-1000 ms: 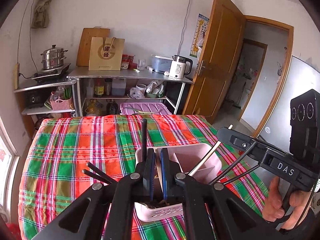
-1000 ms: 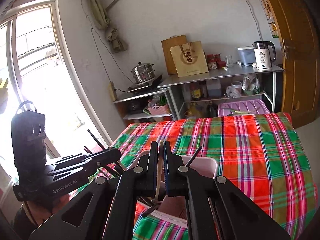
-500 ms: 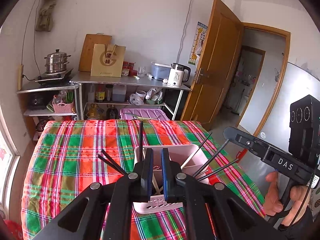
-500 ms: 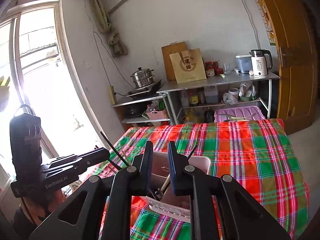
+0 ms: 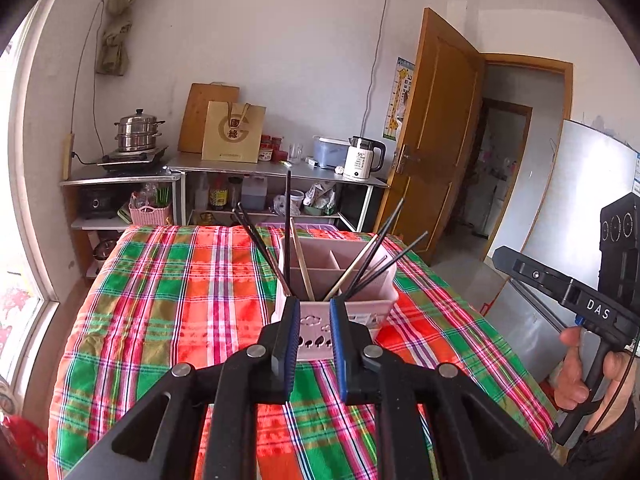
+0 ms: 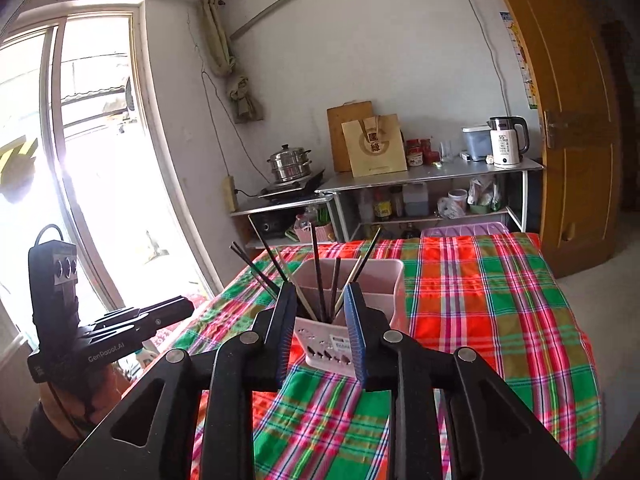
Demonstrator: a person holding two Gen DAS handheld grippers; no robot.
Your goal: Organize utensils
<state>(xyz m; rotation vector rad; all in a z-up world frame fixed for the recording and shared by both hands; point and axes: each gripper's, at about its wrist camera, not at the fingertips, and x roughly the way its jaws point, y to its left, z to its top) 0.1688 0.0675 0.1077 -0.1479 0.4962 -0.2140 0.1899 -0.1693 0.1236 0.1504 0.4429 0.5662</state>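
Observation:
A pink utensil holder [image 5: 360, 312] with several compartments stands on the plaid tablecloth [image 5: 180, 300]. Several black chopsticks [image 5: 287, 220] and a wooden one [image 5: 301, 258] lean in it. My left gripper [image 5: 314, 306] hovers just short of the holder's front. Its jaws are opening, with nothing between the blue pads. In the right wrist view the holder [image 6: 394, 280] and its chopsticks [image 6: 318, 264] sit just beyond my right gripper [image 6: 320, 292], whose jaws are opening and empty. Each gripper shows in the other's view: the right gripper [image 5: 500, 256], held by a hand [image 5: 576, 376], and the left gripper [image 6: 188, 306].
Behind the table a steel shelf unit [image 5: 280, 172] carries a kettle [image 5: 362, 160], a paper bag [image 5: 234, 132] and a steamer pot [image 5: 138, 132]. A wooden door [image 5: 436, 140] stands open at the right. A large window [image 6: 80, 160] is left of the table.
Both grippers have drawn back from the holder and their jaws have parted. The chopsticks they were shut on now stand in the holder.

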